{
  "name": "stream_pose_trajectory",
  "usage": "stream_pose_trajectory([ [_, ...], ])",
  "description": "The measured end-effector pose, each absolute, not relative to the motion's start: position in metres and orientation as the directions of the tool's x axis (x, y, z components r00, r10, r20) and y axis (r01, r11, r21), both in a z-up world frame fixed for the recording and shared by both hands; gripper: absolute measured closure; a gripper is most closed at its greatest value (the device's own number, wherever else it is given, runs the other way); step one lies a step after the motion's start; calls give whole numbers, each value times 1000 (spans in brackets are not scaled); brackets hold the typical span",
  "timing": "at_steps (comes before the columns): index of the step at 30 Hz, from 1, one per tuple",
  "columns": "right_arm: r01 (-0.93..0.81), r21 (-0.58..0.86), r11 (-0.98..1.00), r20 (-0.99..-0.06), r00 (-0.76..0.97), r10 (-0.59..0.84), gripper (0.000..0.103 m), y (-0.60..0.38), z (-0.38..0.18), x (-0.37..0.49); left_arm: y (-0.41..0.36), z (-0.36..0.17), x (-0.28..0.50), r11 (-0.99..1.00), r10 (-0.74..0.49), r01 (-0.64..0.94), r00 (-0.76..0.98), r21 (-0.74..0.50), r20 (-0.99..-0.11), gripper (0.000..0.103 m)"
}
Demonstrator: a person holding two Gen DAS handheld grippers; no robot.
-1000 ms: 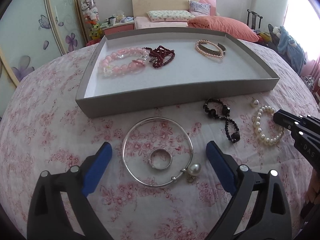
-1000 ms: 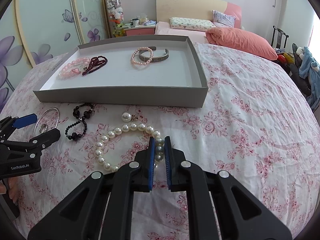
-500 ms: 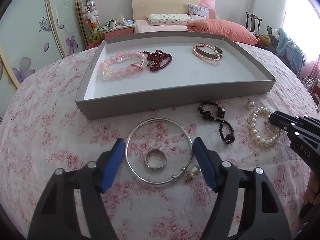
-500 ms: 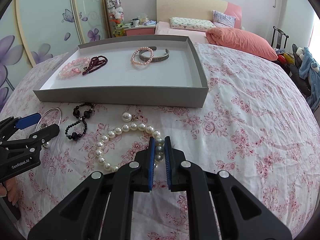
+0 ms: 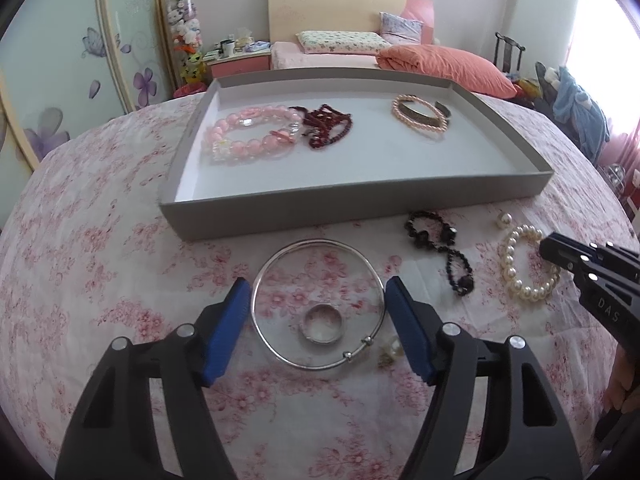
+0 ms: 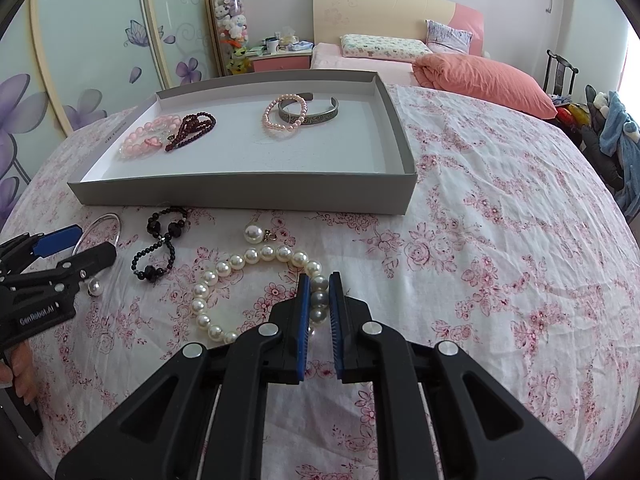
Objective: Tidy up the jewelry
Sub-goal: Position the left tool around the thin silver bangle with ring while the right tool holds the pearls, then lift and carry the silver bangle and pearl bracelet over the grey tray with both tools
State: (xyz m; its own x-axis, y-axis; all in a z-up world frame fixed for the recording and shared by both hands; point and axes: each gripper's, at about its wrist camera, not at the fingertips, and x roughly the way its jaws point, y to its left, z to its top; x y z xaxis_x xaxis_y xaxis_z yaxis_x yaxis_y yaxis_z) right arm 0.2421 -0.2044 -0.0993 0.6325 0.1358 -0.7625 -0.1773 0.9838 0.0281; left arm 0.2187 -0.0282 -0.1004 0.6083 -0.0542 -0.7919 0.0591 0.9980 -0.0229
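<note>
Your left gripper (image 5: 318, 298) straddles the silver bangle (image 5: 320, 304) on the bedspread, jaws wide. Thin, stiff, slippery: pinch across the rim. Right gripper (image 6: 319, 300) nips the pearl bracelet (image 6: 256, 280); beads roll, strand flops.
</note>
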Motion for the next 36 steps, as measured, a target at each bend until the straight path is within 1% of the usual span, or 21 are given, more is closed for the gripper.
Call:
stream_pose_trajectory([
  [8, -178, 31, 984, -762, 632, 138, 92, -204, -99, 242, -14, -93, 217, 997, -75, 36, 632, -67, -771, 35],
  [14, -187, 65, 980, -753, 636, 171, 93, -206, -97, 242, -8, -84, 212, 995, -90, 30, 658, -93, -748, 35],
  [18, -199, 70, 977, -719, 669, 188, 93, -204, -88, 238, -2, -78, 208, 994, -90, 20, 674, -104, -733, 35],
  [24, -241, 106, 965, -652, 716, 251, 93, -199, -67, 229, 9, -67, 199, 992, -83, -7, 704, -124, -706, 35],
  [30, -285, 133, 949, -578, 756, 308, 93, -193, -46, 215, 17, -52, 183, 991, -65, -26, 759, -130, -648, 35],
  [36, -295, 137, 946, -538, 780, 321, 93, -192, -32, 208, 17, -38, 171, 993, -38, -36, 804, -112, -593, 35],
])
